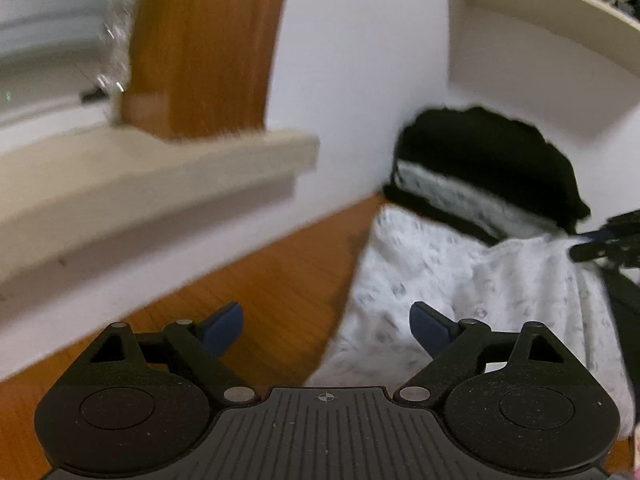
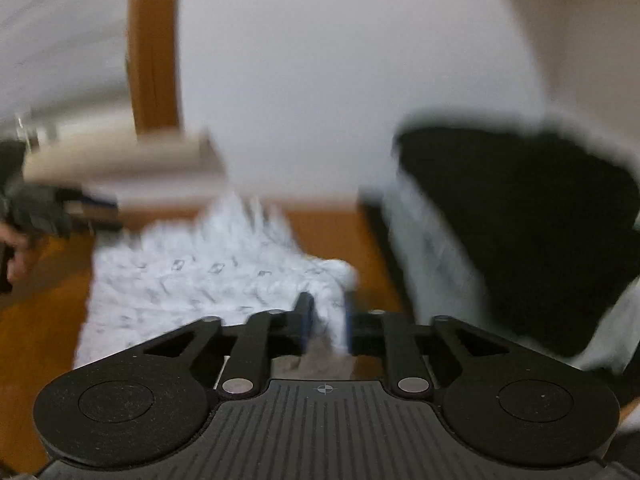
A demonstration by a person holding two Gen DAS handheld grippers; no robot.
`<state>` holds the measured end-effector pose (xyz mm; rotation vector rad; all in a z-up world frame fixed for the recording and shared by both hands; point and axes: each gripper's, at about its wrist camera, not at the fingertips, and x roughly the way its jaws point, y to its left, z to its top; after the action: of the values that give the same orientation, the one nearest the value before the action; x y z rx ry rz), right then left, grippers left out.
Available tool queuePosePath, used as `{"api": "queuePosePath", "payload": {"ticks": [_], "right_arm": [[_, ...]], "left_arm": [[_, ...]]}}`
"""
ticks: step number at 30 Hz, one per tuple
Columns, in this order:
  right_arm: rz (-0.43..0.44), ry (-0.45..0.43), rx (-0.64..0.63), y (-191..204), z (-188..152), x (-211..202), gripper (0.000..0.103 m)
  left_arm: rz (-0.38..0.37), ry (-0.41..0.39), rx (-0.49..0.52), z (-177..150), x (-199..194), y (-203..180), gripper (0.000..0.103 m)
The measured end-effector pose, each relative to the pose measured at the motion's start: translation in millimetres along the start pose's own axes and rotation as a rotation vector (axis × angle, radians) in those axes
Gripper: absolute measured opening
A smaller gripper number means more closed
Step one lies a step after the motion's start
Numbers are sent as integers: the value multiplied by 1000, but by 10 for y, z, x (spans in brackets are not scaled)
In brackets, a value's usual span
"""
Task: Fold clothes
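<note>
A white garment with a small grey print (image 1: 440, 280) (image 2: 192, 280) lies rumpled on the wooden table (image 1: 260, 280). My left gripper (image 1: 328, 324) hangs open over the garment's left edge, one finger above bare wood, nothing between its jaws. The right gripper (image 2: 326, 312) is shut on a bunched corner of this garment, the cloth pinched between its blue pads. In the left wrist view the right gripper (image 1: 600, 240) shows at the right edge, clamped on the cloth. In the right wrist view the left gripper (image 2: 60, 212) is a blur at the left, with a hand (image 2: 16, 248) behind it.
A stack of folded clothes, black (image 1: 480, 152) (image 2: 520, 220) with a white printed layer (image 1: 460, 196), stands against the wall at the back right. A beige sill (image 1: 160, 176) and a wooden post (image 1: 200, 40) are at the left. A shelf (image 1: 540, 0) juts out above.
</note>
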<state>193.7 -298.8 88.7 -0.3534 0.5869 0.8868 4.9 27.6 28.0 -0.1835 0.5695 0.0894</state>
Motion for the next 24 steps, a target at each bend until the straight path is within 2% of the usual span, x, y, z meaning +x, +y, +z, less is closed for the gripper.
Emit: {"api": "queuePosePath", "payload": {"ticks": [3, 5, 6, 9, 11, 14, 19, 20, 21, 22, 23, 24], "right_arm": [[-27, 3, 11, 68, -50, 81, 35], [-55, -29, 24, 103, -31, 63, 51], [-67, -47, 31, 127, -21, 50, 53], [-55, -65, 32, 217, -26, 33, 57], [-40, -63, 25, 293, -37, 48, 66], [-75, -53, 26, 257, -108, 126, 67], [-1, -48, 185, -107, -319, 86, 67], [18, -52, 207, -139, -353, 72, 66], [37, -55, 221, -153, -383, 57, 63], [53, -58, 226, -154, -405, 42, 48], [63, -64, 223, -146, -418, 25, 23], [68, -75, 221, -141, -424, -3, 19]], "left_arm": [[-19, 21, 4, -55, 16, 18, 92], [-35, 34, -13, -80, 34, 56, 92], [-42, 40, -22, -93, 44, 77, 90], [-67, 58, -33, -99, 95, 102, 78], [-70, 58, -22, -99, 92, 74, 74], [-73, 51, -8, -107, 84, 42, 67], [-70, 66, -2, -144, 139, 21, 63], [-73, 67, 1, -146, 138, 14, 61], [-78, 66, 4, -148, 131, 6, 55], [-84, 65, 6, -150, 126, -3, 43], [-88, 65, 10, -151, 125, -17, 27], [-82, 62, 15, -152, 121, -33, 18]]}}
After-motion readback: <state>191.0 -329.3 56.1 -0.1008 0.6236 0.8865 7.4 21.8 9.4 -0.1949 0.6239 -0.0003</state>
